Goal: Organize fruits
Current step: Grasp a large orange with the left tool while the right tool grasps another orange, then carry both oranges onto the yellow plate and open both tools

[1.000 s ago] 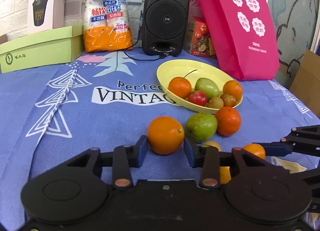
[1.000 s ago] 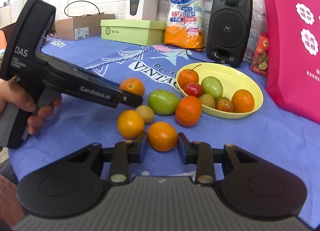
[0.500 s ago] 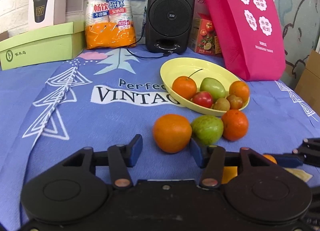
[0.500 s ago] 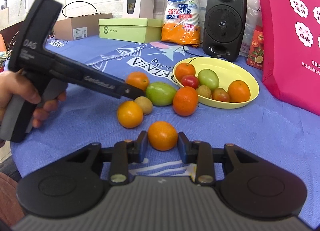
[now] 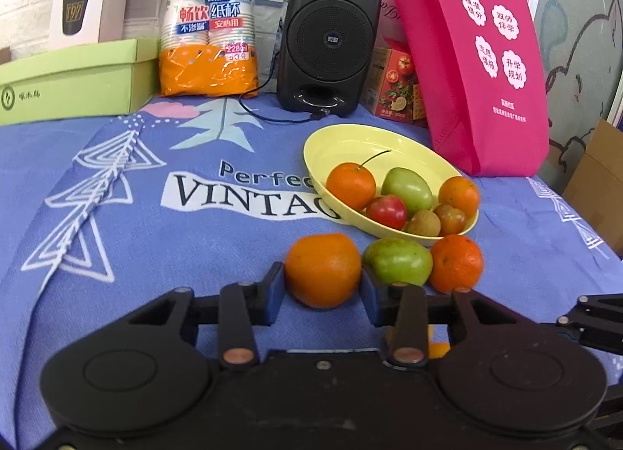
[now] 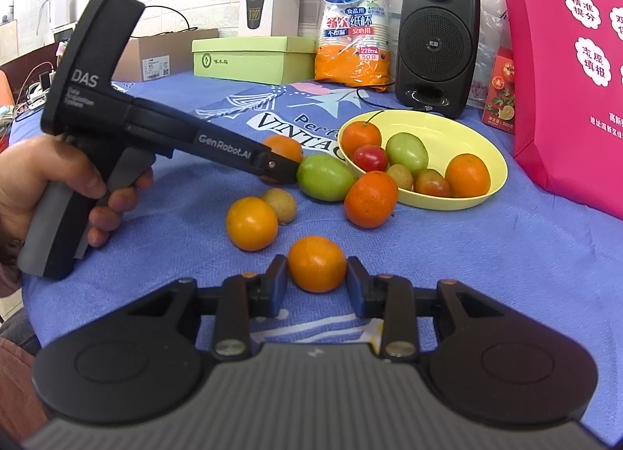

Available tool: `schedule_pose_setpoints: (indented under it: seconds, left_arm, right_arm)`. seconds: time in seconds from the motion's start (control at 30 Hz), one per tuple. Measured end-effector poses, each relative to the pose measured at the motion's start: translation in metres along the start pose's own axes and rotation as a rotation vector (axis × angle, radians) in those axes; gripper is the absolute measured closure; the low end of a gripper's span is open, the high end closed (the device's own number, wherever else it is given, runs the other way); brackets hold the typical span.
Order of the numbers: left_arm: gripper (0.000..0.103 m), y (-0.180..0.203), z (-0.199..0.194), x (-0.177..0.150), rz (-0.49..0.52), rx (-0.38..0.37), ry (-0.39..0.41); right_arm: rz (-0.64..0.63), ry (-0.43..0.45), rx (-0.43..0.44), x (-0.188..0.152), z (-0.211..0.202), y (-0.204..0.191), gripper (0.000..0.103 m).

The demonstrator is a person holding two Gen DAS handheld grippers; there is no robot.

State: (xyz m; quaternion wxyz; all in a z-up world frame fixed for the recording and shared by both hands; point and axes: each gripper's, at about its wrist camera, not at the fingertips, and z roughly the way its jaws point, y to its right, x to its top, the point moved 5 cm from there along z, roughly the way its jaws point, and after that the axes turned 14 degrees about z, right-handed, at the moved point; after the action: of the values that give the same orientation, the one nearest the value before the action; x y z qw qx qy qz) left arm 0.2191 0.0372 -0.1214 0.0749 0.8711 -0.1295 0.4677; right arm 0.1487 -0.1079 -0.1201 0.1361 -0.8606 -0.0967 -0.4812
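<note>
A yellow bowl (image 5: 350, 142) holds several fruits. My left gripper (image 5: 322, 292) is shut on an orange (image 5: 322, 269) just in front of the bowl, next to a green fruit (image 5: 399, 261) and a darker orange (image 5: 456, 263). In the right wrist view my right gripper (image 6: 316, 282) is shut on a smaller orange (image 6: 316, 263) nearer the table's front. The left gripper (image 6: 272, 167) shows there with its orange (image 6: 284, 146) beside the green fruit (image 6: 325, 177). A yellow-orange fruit (image 6: 252, 223) and a small brown fruit (image 6: 279, 205) lie loose on the cloth.
A black speaker (image 5: 329, 37), an orange pack of paper cups (image 5: 210, 21), a green box (image 5: 74, 80) and a pink bag (image 5: 479, 60) stand at the back. A small red carton (image 5: 397, 87) sits beside the speaker. The table has a blue printed cloth (image 5: 117, 216).
My left gripper opened briefly, then closed on the orange again and moved it toward the bowl. My right gripper has drawn back slightly with its orange.
</note>
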Motion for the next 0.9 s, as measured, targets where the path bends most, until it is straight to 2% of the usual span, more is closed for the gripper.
schedule_pose_setpoints:
  seconds: [0.53, 0.9]
  left_arm:
    - [0.063, 0.008, -0.071, -0.021, 0.008, -0.012, 0.033]
    - [0.063, 0.017, -0.085, 0.007, 0.076, -0.038, 0.067]
  right_arm:
    - [-0.012, 0.018, -0.011, -0.002, -0.012, -0.006, 0.071]
    - [-0.039, 0.065, -0.041, 0.007, -0.044, 0.003, 0.071]
